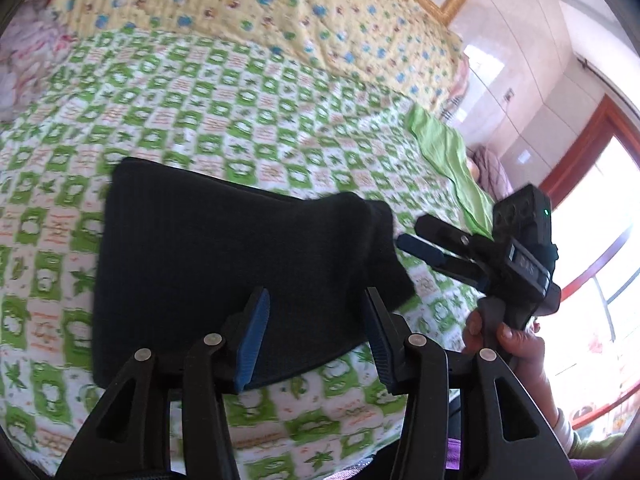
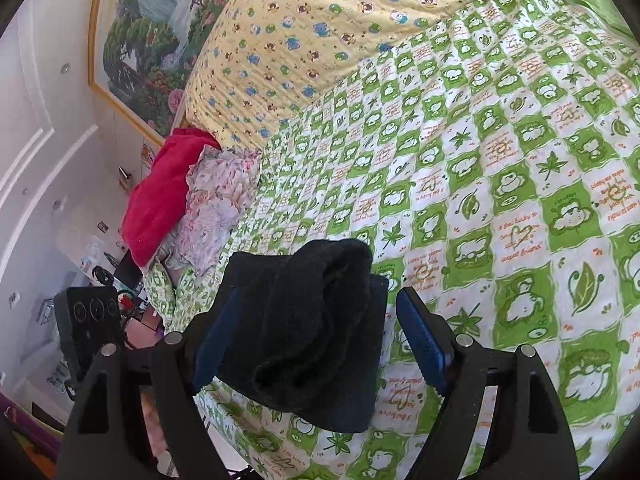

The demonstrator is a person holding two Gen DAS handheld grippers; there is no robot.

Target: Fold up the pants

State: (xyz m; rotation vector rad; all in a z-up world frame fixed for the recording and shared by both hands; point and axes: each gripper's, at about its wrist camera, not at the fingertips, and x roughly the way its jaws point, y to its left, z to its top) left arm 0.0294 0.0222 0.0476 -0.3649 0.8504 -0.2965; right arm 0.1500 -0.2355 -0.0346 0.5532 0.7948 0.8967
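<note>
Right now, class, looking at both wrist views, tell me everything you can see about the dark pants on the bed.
The dark pants are black, of a soft knit-looking fabric, folded into a compact rectangular bundle. They lie flat on the green-and-white checked quilt near the bed's edge. One end bunches into rounded, rolled layers. Nothing grips them: the blue-padded fingers of both tools stand open around the bundle.

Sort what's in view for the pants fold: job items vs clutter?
Job:
- black pants, folded on the green checked quilt
- left tongs, open
- right tongs, open

Lying about:
- red cloth
- floral bedding
- yellow bear quilt
- green cloth
- framed painting
</note>
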